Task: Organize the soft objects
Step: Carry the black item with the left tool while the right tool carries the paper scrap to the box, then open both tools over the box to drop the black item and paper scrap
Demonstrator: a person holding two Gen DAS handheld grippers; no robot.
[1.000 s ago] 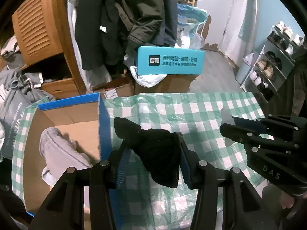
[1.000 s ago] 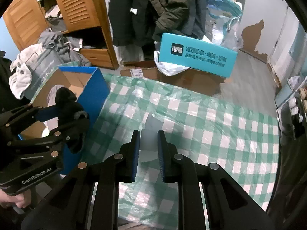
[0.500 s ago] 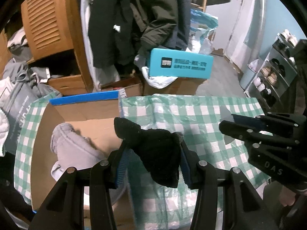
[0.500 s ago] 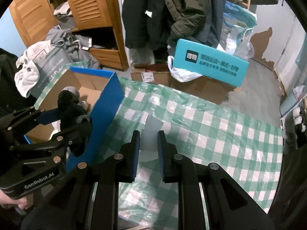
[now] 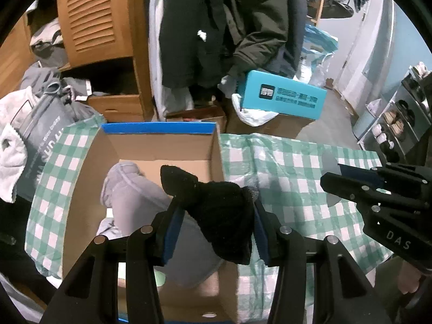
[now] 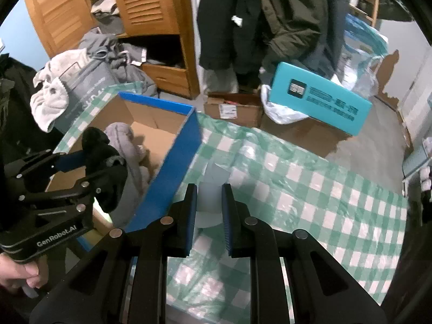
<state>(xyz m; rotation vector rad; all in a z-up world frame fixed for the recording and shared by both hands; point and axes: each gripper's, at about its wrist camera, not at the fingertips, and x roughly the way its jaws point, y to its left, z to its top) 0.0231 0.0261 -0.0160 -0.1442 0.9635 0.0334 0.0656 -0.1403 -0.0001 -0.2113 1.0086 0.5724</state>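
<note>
Left claw [image 5: 213, 216] gripping black sock [image 5: 224, 216] over cardboard box [image 5: 162, 148], right claw [image 6: 208, 205] pinching pale cloth [image 6: 209, 189]

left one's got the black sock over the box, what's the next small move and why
Probably lower it a little and open the jaws: the left gripper holds the black sock above the open box, where a grey garment already lies.

A cardboard box [image 5: 216, 151] sits at the left end of a cloth-covered table [image 6: 310, 189], with a bundle of clothing [image 5: 135, 197] inside. The left gripper [image 5: 216, 216] holds a knit hat [image 5: 224, 216] over the box, while the right gripper [image 6: 208, 210], to its right, grips a thin sheet [image 6: 210, 186] above the cloth. Behind the table, a flat box [image 6: 321, 97] rests on cartons on the floor.
</note>
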